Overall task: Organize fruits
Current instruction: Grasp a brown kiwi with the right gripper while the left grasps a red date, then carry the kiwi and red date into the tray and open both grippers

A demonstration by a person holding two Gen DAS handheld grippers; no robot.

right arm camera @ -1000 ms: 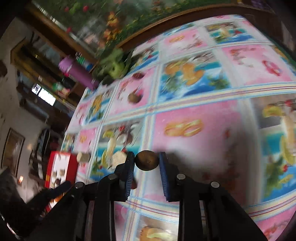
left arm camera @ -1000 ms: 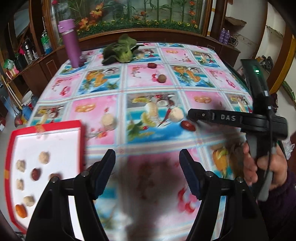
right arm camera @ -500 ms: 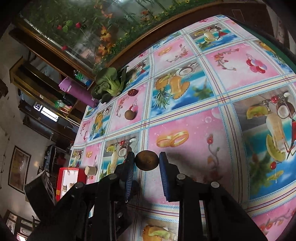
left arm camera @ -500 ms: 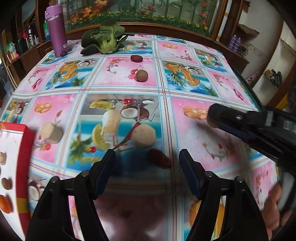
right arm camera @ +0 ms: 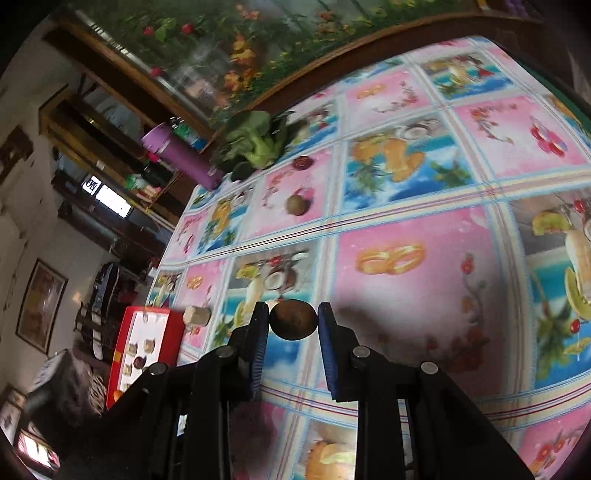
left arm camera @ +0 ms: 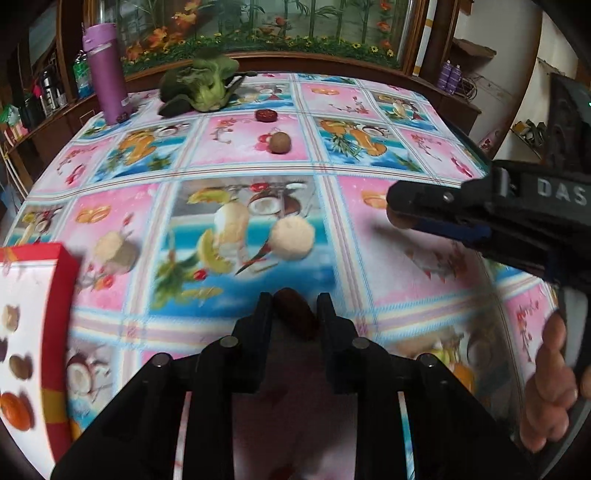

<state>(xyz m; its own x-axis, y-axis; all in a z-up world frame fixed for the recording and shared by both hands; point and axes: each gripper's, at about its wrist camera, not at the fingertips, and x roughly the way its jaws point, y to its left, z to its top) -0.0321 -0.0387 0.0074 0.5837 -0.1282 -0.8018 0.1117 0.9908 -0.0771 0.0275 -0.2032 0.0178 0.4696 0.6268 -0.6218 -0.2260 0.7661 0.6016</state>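
My left gripper (left arm camera: 294,308) is shut on a dark red date (left arm camera: 296,318) low over the fruit-print tablecloth. My right gripper (right arm camera: 293,320) is shut on a round brown fruit (right arm camera: 293,319) and holds it above the table; it also shows in the left wrist view (left arm camera: 400,214) at the right. The red-rimmed white tray (left arm camera: 61,291) with several fruits lies at the left, also in the right wrist view (right arm camera: 147,339). Loose on the cloth are a pale round fruit (left arm camera: 292,238), a pale fruit (left arm camera: 115,247), a brown fruit (left arm camera: 279,142) and a dark red fruit (left arm camera: 266,115).
A purple bottle (left arm camera: 103,77) and a green leafy vegetable (left arm camera: 201,86) stand at the table's far side. A wooden ledge with a planted glass tank (left arm camera: 258,33) runs behind. The table edge drops off at the right near a hand (left arm camera: 550,384).
My left gripper moved forward over the dark red date and closed its jaws on it. My right gripper kept the brown fruit and shifted toward the table's middle.
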